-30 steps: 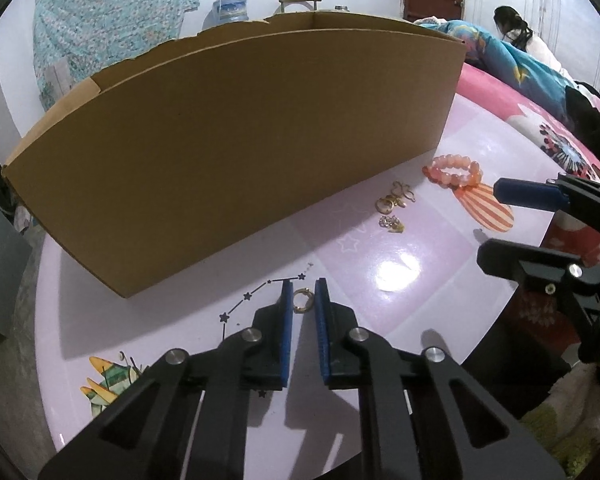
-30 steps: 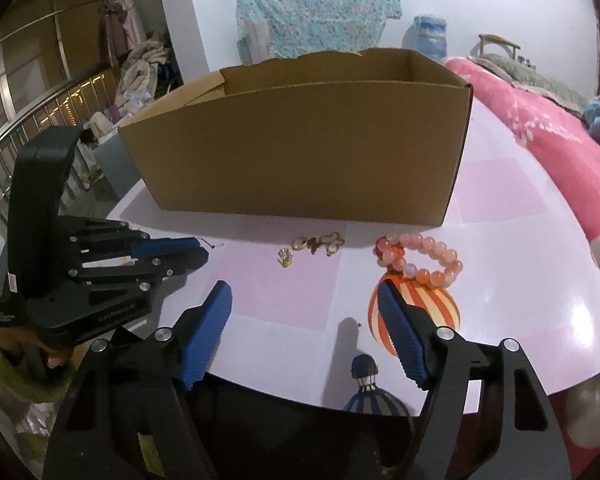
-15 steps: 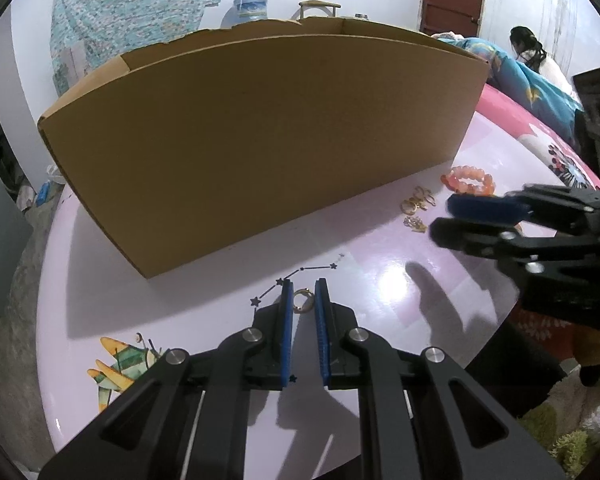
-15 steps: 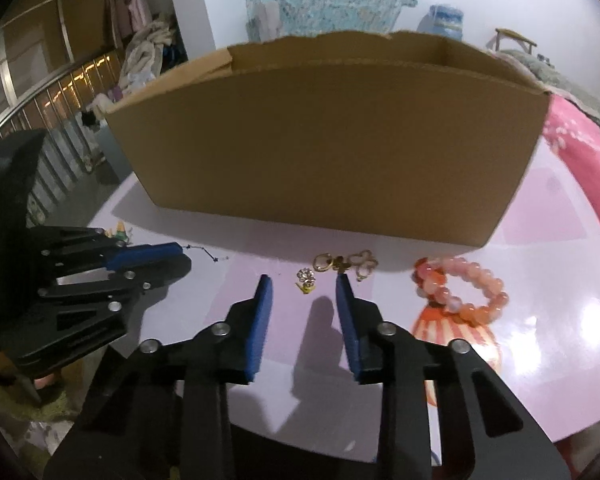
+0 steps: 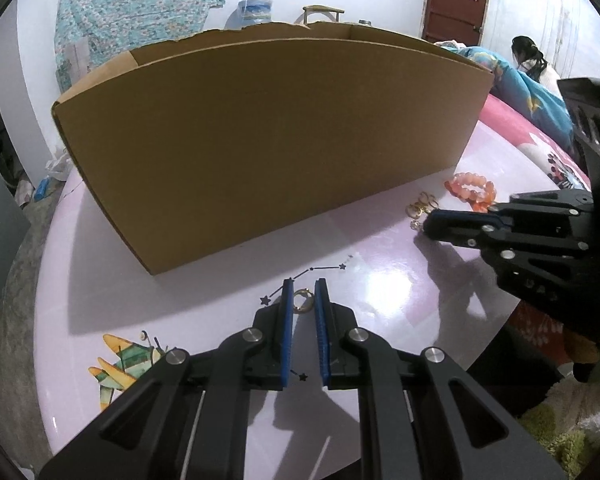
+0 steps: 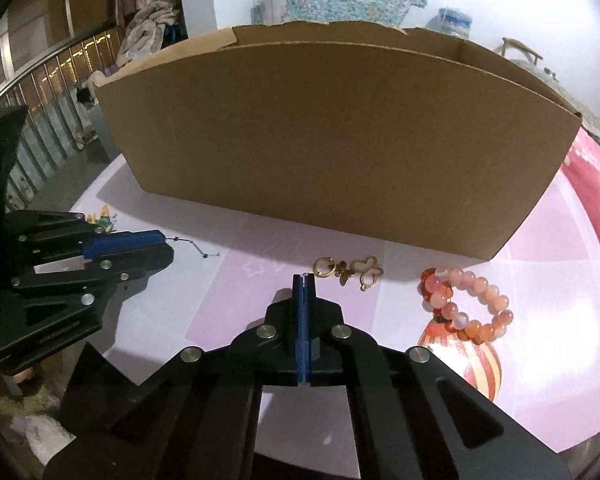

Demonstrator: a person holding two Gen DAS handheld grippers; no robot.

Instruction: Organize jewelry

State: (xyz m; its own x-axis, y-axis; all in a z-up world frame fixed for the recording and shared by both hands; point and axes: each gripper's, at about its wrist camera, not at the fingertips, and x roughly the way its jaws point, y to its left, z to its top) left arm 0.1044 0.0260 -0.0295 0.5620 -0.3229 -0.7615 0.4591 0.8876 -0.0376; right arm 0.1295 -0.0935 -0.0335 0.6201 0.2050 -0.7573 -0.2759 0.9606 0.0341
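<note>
A gold ring (image 5: 302,300) sits between the tips of my left gripper (image 5: 302,294), whose blue pads press its sides just above the pink table (image 5: 384,284). My right gripper (image 6: 305,278) is shut, with a tiny sparkly earring (image 6: 305,275) pinched at its tips. It also shows in the left wrist view (image 5: 428,224). Gold butterfly earrings (image 6: 350,272) lie just right of its tips, and a pink bead bracelet (image 6: 466,300) lies further right. The open cardboard box (image 6: 340,136) stands behind all of it.
The table's front edge is close under both grippers. A bed with a pink cover (image 5: 520,128) and a person (image 5: 530,60) are to the right. A railing (image 6: 40,92) runs at the left.
My right gripper moved forward to the small earring and closed from wide open to shut on it. My left gripper kept the gold ring and shifted slightly.
</note>
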